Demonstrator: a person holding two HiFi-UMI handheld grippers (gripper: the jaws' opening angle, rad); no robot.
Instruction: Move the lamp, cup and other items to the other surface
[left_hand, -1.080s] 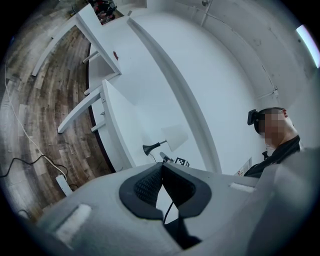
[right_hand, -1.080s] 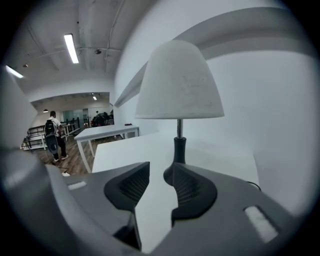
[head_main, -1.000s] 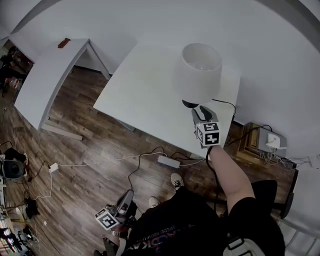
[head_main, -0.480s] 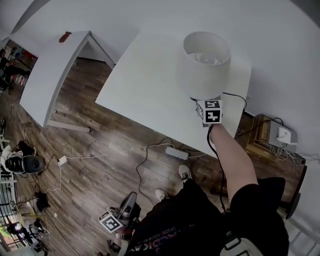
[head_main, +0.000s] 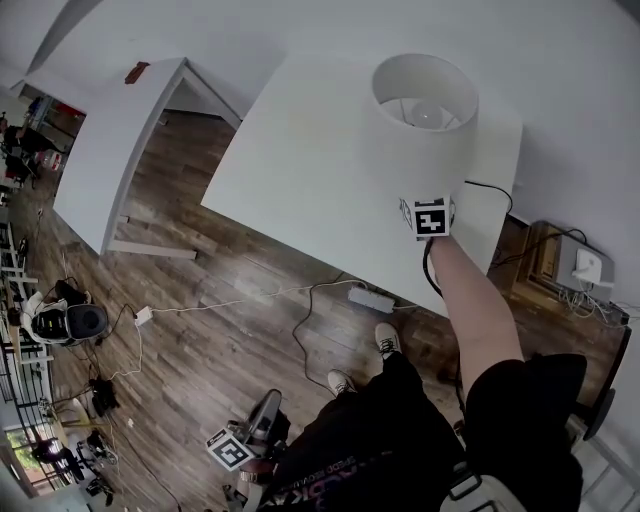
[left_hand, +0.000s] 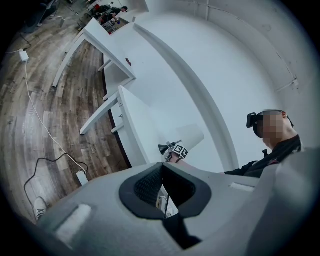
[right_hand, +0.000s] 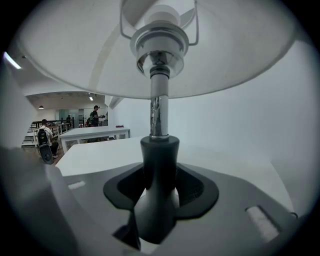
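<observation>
A lamp with a white shade (head_main: 420, 130) stands on the white table (head_main: 300, 170), near its right end. My right gripper (head_main: 428, 215) reaches in under the shade, so its fingers are hidden in the head view. In the right gripper view the lamp's black stem (right_hand: 159, 165) fills the gap between the jaws of my right gripper (right_hand: 160, 192). The jaws have just been closing, and both pads lie against the stem. My left gripper (head_main: 262, 420) hangs low by my leg, open and empty (left_hand: 162, 187). The left gripper view shows the lamp (left_hand: 192, 137) in the distance.
A second white table (head_main: 110, 150) stands to the left across a strip of wood floor, with a small red item (head_main: 137, 72) at its far end. The lamp's cord (head_main: 490, 190) runs off the table's right edge. A power strip (head_main: 370, 298) and cables lie on the floor.
My right gripper has slid forward under the lampshade until the stem sits between its jaws. The left gripper has hardly moved.
</observation>
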